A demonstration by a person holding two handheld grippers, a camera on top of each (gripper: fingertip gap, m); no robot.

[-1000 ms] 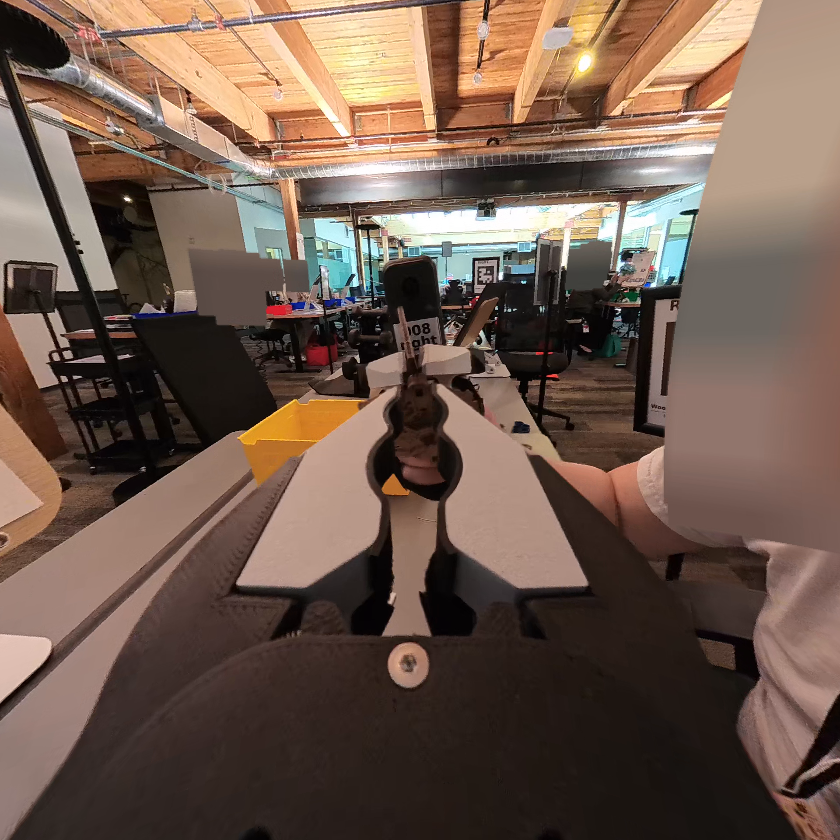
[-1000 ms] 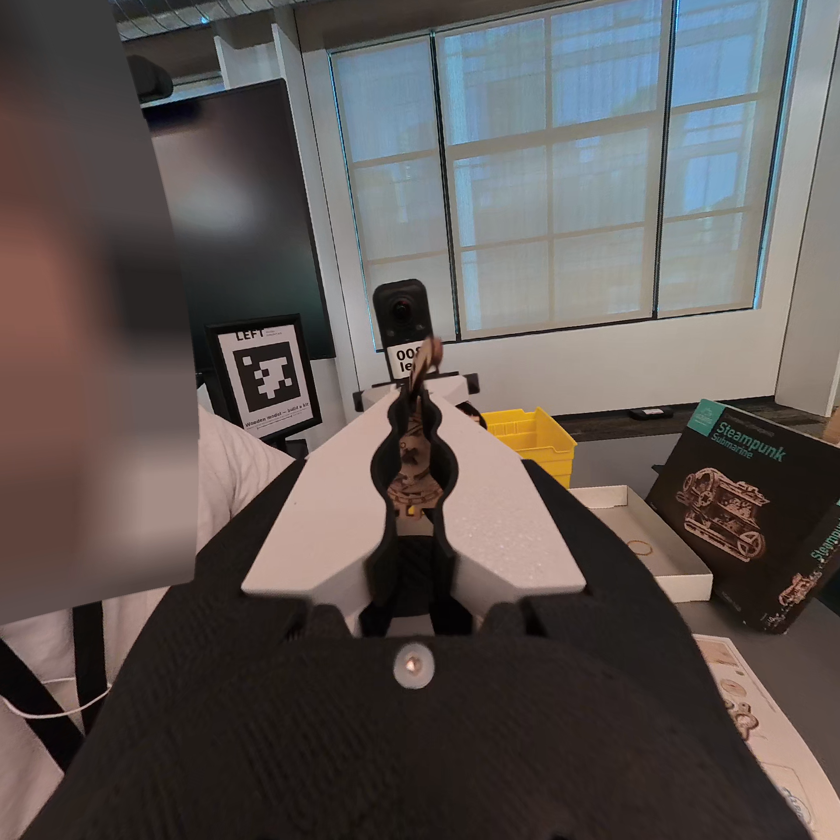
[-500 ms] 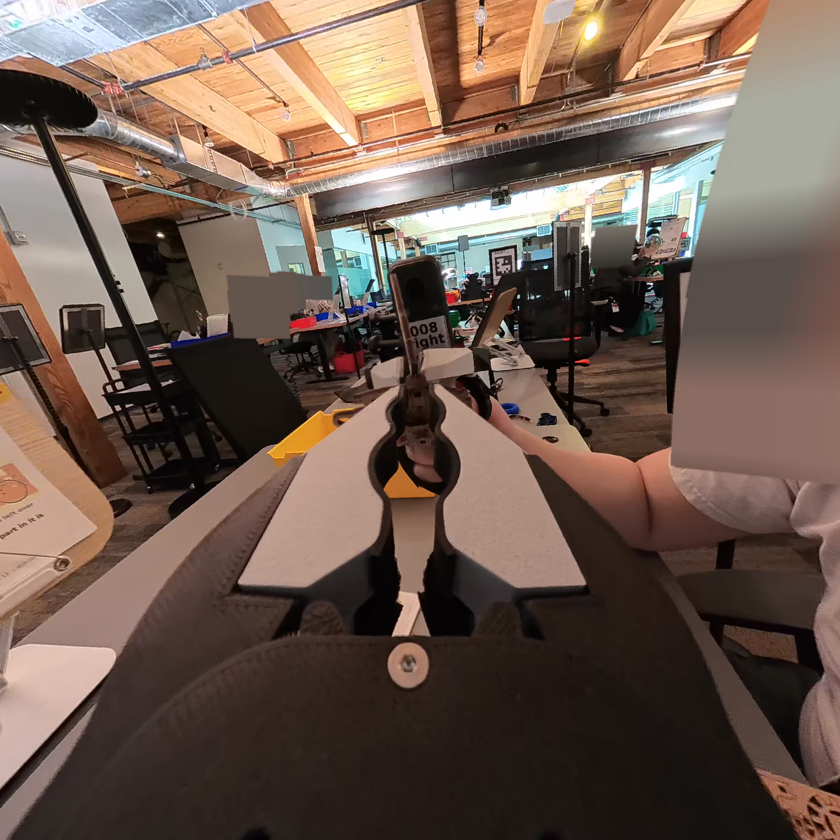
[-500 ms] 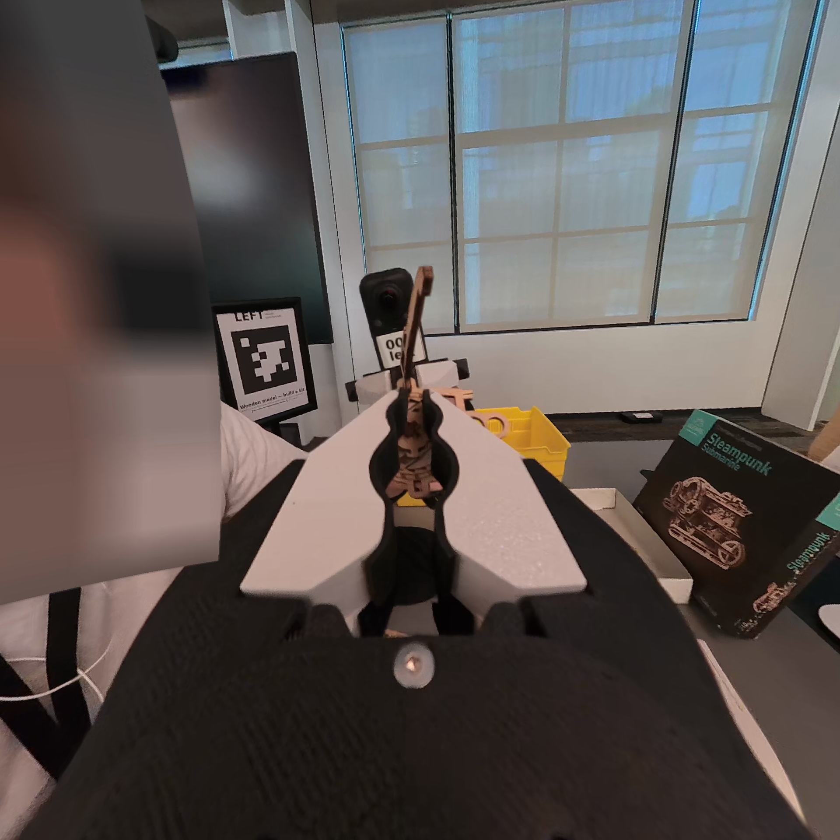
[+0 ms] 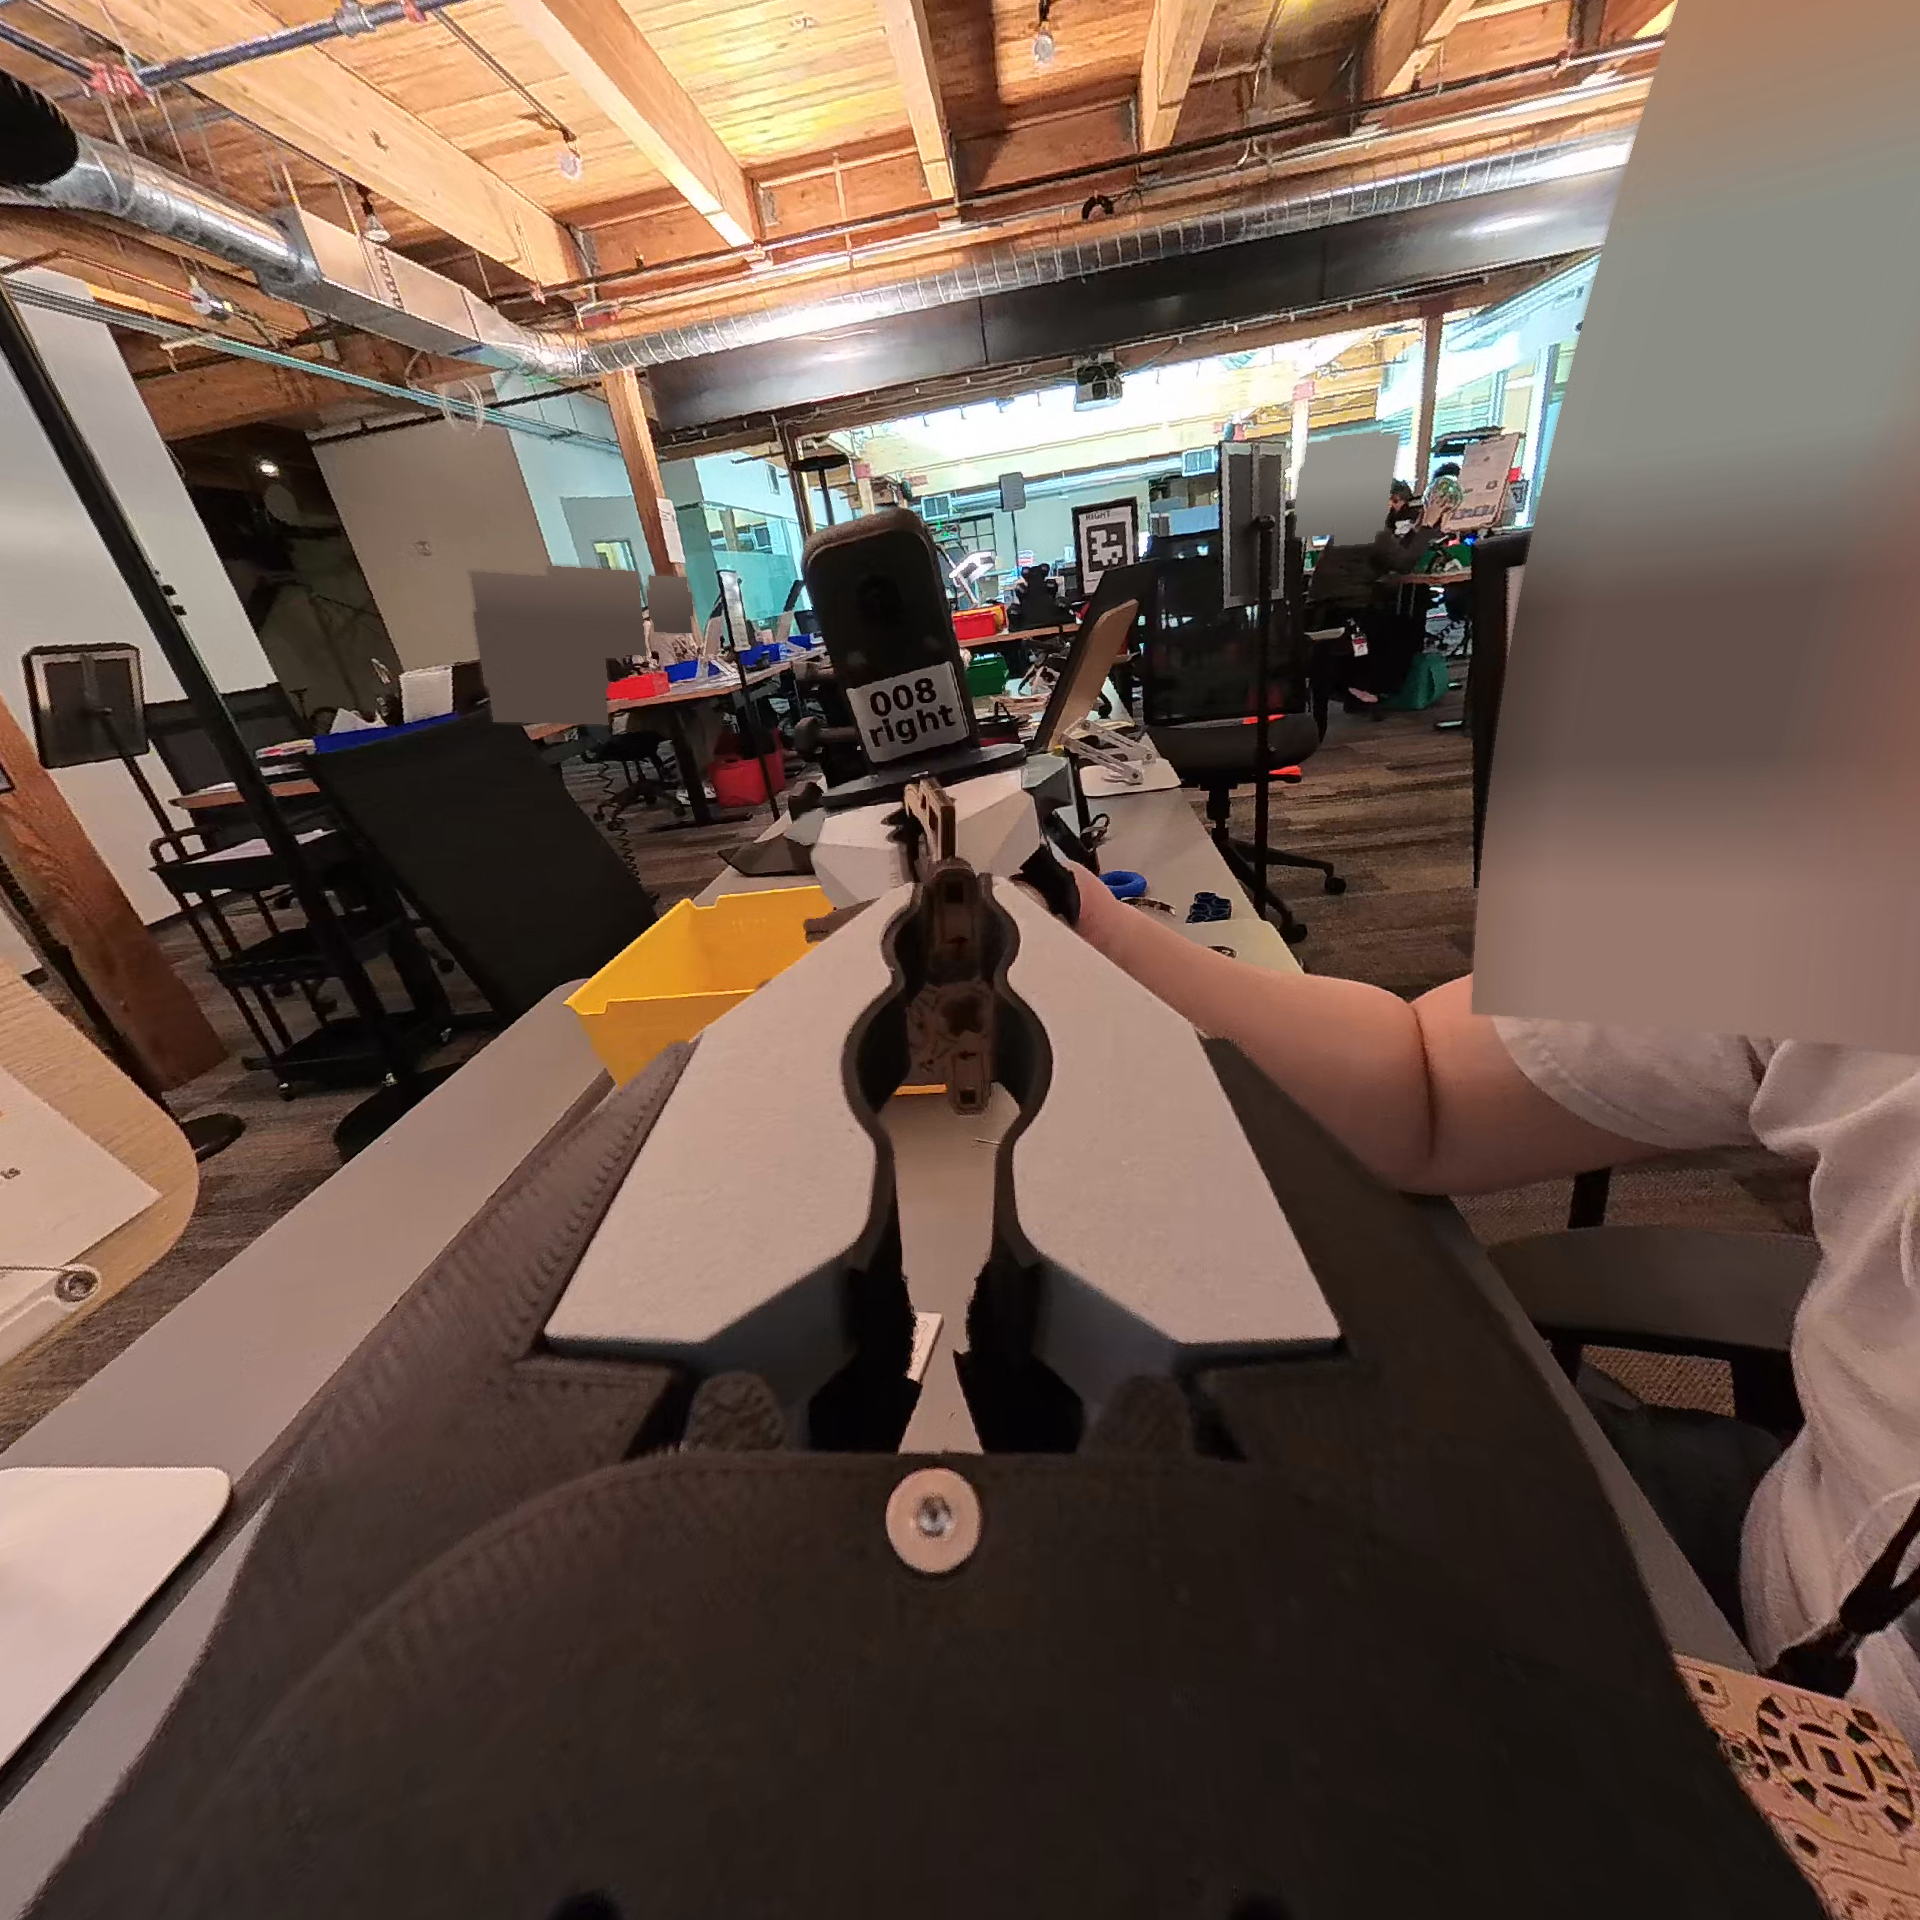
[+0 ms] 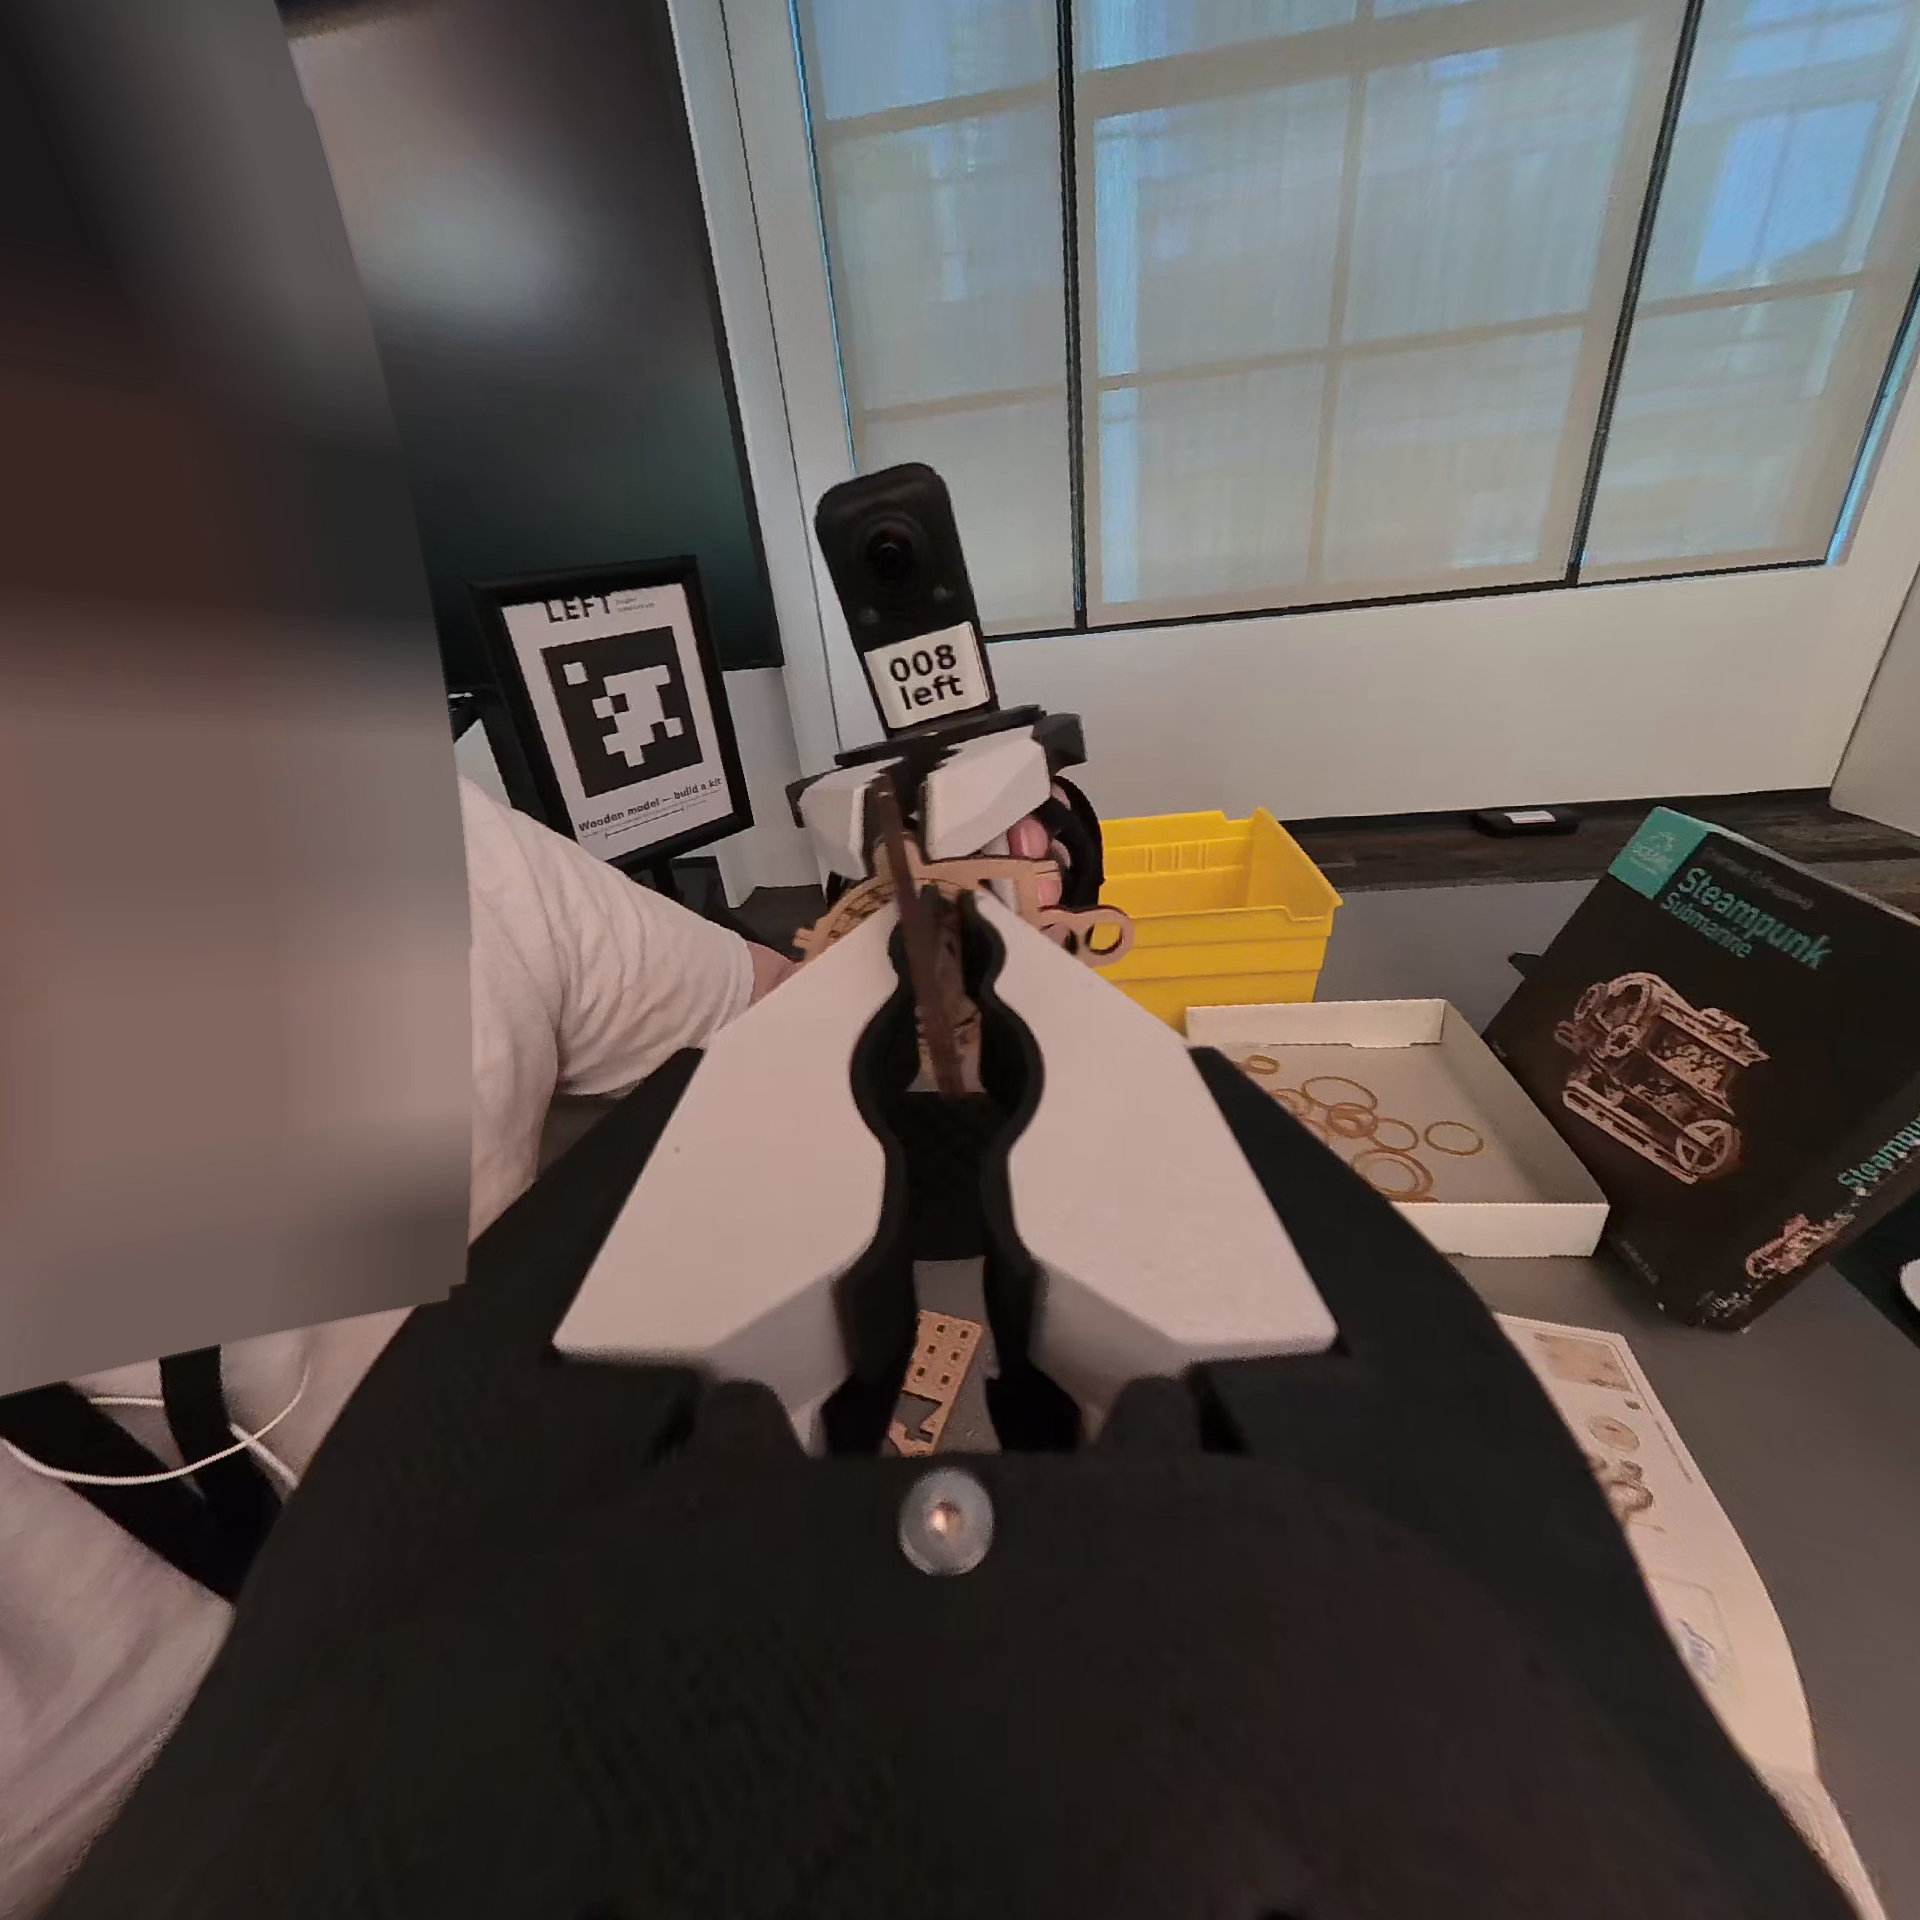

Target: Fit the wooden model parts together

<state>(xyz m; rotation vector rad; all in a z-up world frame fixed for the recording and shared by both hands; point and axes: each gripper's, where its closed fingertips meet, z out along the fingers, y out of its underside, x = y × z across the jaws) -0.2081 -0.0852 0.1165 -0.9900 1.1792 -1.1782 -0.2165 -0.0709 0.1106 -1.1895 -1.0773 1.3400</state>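
Both grippers are raised above the table and face each other tip to tip. My left gripper [image 5: 951,883] is shut on a flat wooden part [image 5: 954,997], seen edge-on between its white fingers. My right gripper [image 6: 935,906] is shut on a dark wooden part [image 6: 943,997], also edge-on. In the right wrist view the left gripper [image 6: 914,805] holds a pale cut-out piece with a looped end [image 6: 1070,920]. In the left wrist view the right gripper [image 5: 925,831] holds a wooden strip [image 5: 928,816] touching my part. Whether the parts are slotted together is hidden.
A yellow bin [image 6: 1216,914] stands behind the grippers. A white tray [image 6: 1538,1195] holding rubber bands, a dark kit box [image 6: 1714,1060] and an instruction sheet [image 6: 1631,1455] lie to the right. A small wooden piece [image 6: 935,1382] lies on the grey table. The person's arm [image 5: 1299,1049] reaches in. Both grippers' tips are close together, under 4 cm apart.
Both grippers have tilted downward and drawn closer together. The tall wooden strip seen upright half a second ago now lies lower, against the other part. Both stay shut.
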